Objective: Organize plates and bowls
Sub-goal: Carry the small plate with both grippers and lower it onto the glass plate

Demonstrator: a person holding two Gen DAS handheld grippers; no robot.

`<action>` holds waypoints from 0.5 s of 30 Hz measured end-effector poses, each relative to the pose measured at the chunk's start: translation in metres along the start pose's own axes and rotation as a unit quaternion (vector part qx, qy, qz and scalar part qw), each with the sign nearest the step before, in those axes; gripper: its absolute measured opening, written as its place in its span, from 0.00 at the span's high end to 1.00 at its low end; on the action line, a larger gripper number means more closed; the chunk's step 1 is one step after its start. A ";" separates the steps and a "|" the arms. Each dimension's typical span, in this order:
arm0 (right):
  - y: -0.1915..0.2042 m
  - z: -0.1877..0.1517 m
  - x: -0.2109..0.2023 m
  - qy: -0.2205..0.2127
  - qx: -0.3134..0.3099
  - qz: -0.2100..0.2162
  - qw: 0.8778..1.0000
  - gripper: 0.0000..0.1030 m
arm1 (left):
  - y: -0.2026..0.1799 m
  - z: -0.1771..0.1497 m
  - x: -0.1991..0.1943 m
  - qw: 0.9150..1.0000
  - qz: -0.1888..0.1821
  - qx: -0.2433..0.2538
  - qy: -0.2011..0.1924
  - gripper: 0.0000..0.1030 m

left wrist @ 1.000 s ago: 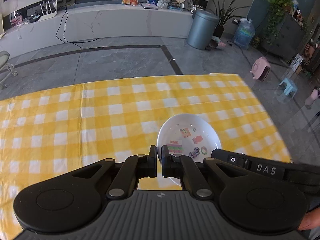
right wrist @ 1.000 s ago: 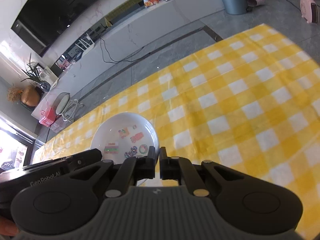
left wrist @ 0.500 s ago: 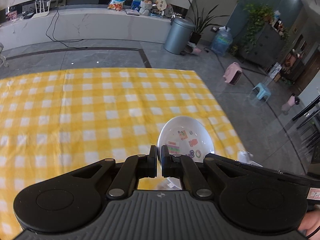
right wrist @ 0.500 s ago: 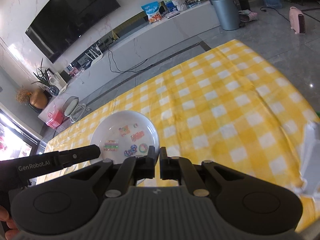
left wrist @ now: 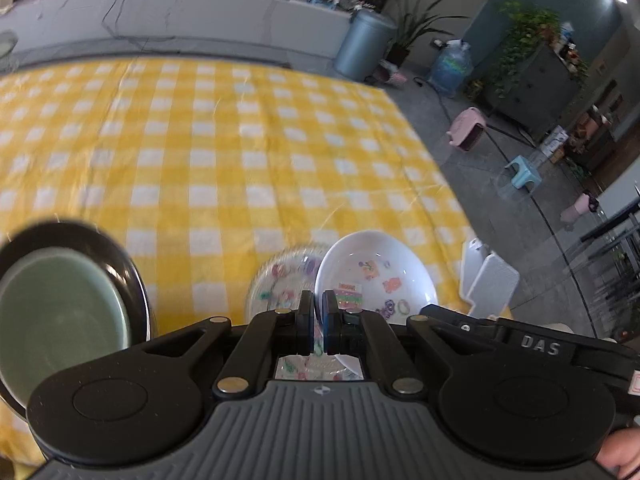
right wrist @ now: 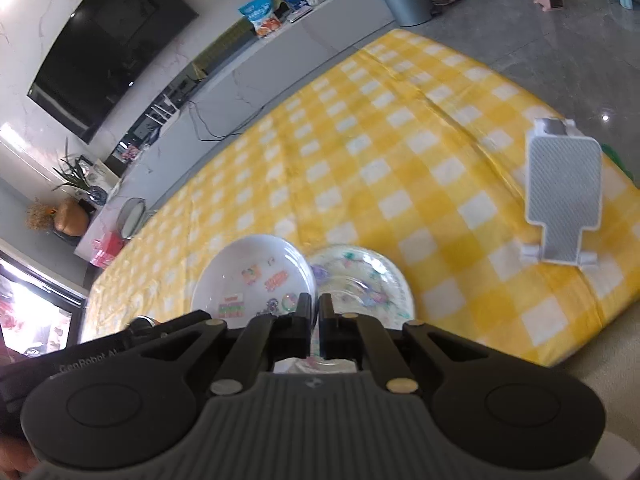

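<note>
Left wrist: fingers (left wrist: 311, 322) pinching white bowl (left wrist: 374, 276) rim.

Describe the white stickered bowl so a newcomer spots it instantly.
On the yellow checked tablecloth, look at the near edge by the gripper tips. The white bowl sits tilted beside a clear patterned plate. Unlike that see-through plate, it is opaque white, deeper, with colourful stickers inside.

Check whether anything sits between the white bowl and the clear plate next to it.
Nothing visible does. The white bowl, pinched at its rim by the left tool and right tool, overlaps the clear plate's edge; the white stand sits aside.
</note>
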State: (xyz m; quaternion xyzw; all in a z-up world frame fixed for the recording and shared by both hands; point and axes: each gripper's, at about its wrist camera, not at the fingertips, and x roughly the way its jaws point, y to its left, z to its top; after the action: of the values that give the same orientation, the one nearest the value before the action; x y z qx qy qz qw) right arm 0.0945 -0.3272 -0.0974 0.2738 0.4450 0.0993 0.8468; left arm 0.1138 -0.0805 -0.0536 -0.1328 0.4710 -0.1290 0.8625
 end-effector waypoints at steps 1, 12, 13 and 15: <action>-0.003 -0.001 0.003 0.002 0.004 0.000 1.000 0.99 | 0.002 -0.002 0.006 1.000 0.003 -0.004 0.001 0.97; -0.022 -0.003 0.041 0.044 0.033 -0.053 0.997 0.99 | 0.011 -0.024 0.045 0.999 0.026 -0.026 0.028 0.96; -0.021 -0.003 0.044 0.045 0.032 -0.057 0.997 0.99 | 0.013 -0.024 0.045 0.999 0.027 -0.027 0.028 0.96; -0.020 -0.003 0.046 0.044 0.030 -0.057 0.997 0.99 | 0.014 -0.024 0.046 0.999 0.028 -0.028 0.026 0.96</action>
State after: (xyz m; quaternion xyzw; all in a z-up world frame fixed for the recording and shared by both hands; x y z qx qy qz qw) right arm 0.1174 -0.3239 -0.1424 0.2690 0.4992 0.0497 0.8221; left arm 0.1192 -0.0859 -0.1069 -0.1399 0.5002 -0.0951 0.8492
